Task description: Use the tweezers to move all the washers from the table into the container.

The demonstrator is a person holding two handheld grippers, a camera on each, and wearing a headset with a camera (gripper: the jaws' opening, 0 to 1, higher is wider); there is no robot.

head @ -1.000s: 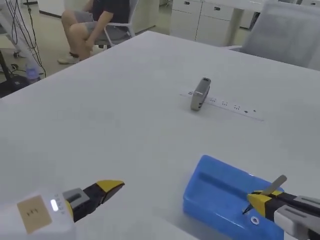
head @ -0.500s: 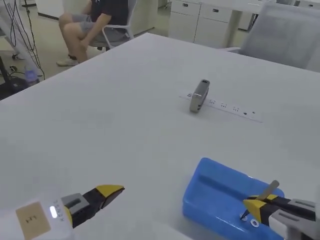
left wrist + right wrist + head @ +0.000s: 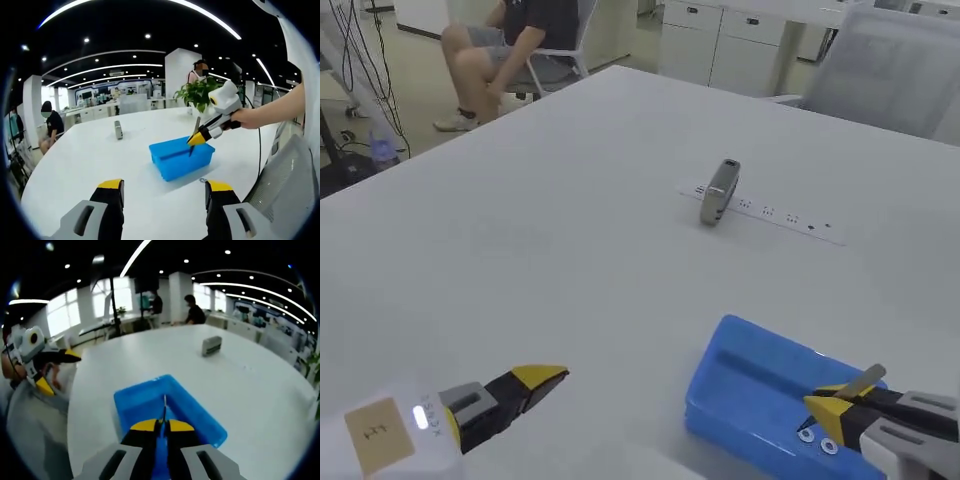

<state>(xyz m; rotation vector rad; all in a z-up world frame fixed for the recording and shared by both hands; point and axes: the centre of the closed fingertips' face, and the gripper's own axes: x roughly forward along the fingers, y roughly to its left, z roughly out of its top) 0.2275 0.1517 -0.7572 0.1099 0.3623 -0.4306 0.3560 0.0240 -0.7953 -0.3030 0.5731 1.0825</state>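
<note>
Right gripper (image 3: 812, 404) is clamping tight on the tweezers (image 3: 865, 381), jaws nearly meeting around the shaft in the right gripper view. Tweezer tips are pointing down into the blue container (image 3: 745, 375), sitting at 5 o'clock in the head view. Two washers (image 3: 807, 434) are lying inside the container, just beside the tips; can't tell if they're touching. Left gripper (image 3: 552, 376) is hovering at 7 o'clock over the tabletop (image 3: 570, 250), jaws spread wide, gripping nothing.
</note>
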